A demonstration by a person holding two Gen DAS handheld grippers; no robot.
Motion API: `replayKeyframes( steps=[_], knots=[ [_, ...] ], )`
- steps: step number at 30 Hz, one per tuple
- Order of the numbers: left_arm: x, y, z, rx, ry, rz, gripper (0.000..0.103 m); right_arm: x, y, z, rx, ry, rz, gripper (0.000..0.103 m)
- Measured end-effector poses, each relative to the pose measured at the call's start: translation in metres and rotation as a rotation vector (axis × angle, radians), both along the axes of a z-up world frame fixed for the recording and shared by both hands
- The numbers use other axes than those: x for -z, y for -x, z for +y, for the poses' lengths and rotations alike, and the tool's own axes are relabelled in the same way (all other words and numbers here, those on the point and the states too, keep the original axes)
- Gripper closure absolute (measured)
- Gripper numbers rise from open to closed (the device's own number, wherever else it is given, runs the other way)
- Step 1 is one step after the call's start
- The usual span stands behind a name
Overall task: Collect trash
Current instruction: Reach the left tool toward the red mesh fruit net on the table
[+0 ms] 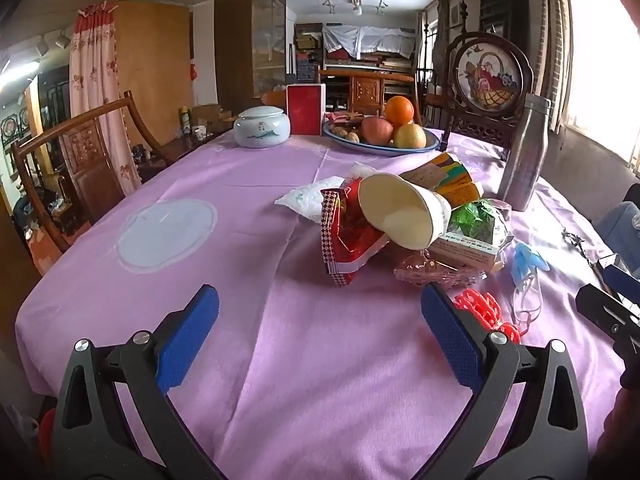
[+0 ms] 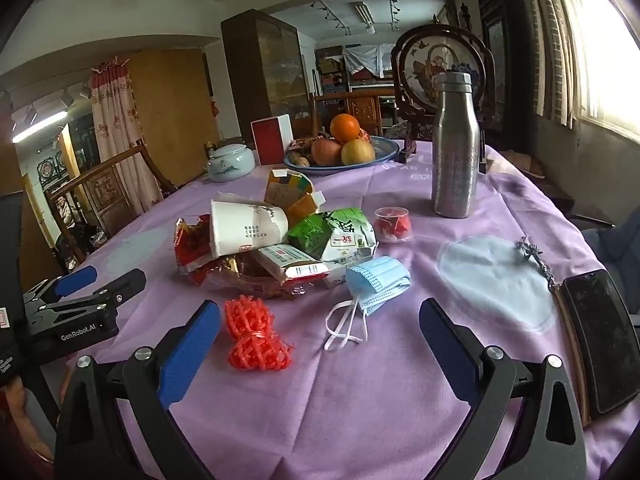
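Above the purple-clothed surface [image 2: 360, 400], the left gripper [image 1: 320, 336] and right gripper [image 2: 320, 340] are being held wide and empty; the trash pile [image 2: 272, 240] is lying just beyond them, mid-surface.

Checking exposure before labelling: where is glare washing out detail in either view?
Left wrist view: the window at right is blown white, throwing bright patches on the tablecloth. Right wrist view: the window is likewise overexposed; the trash pile stays readable.

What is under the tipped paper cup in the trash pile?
The paper cup leans on a red snack wrapper and a white carton. Whatever lies deeper beneath the cup is covered.
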State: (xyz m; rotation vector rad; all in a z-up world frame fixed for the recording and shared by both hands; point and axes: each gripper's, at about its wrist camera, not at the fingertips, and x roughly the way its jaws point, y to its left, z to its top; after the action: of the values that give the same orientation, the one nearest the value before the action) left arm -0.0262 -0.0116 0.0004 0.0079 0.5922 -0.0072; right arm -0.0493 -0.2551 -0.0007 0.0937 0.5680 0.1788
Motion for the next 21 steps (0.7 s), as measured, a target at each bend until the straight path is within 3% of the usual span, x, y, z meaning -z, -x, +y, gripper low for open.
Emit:
replayKeyframes(
  steps=[6, 15, 21],
  knots=[
    [-0.0016, 0.0039, 0.0022, -0.006, -0.001, -0.002, 0.006, 0.0006, 0.0010, 0.0015, -0.002, -0.002, -0.025, 0.006],
    [-0.0015, 0.0068, 0.0054, -0.009, 0.007, 0.004, 0.006, -0.0014, 0.0019, 0.0034, -0.005, -0.005, 0.028, 0.006],
    [-0.0007, 0.0059, 0.0054, -0.009, 0.008, 0.010, 0.006, 0.0002, 0.0022, 0.0021, -0.004, 0.000, -0.001, 0.006]
  ],
)
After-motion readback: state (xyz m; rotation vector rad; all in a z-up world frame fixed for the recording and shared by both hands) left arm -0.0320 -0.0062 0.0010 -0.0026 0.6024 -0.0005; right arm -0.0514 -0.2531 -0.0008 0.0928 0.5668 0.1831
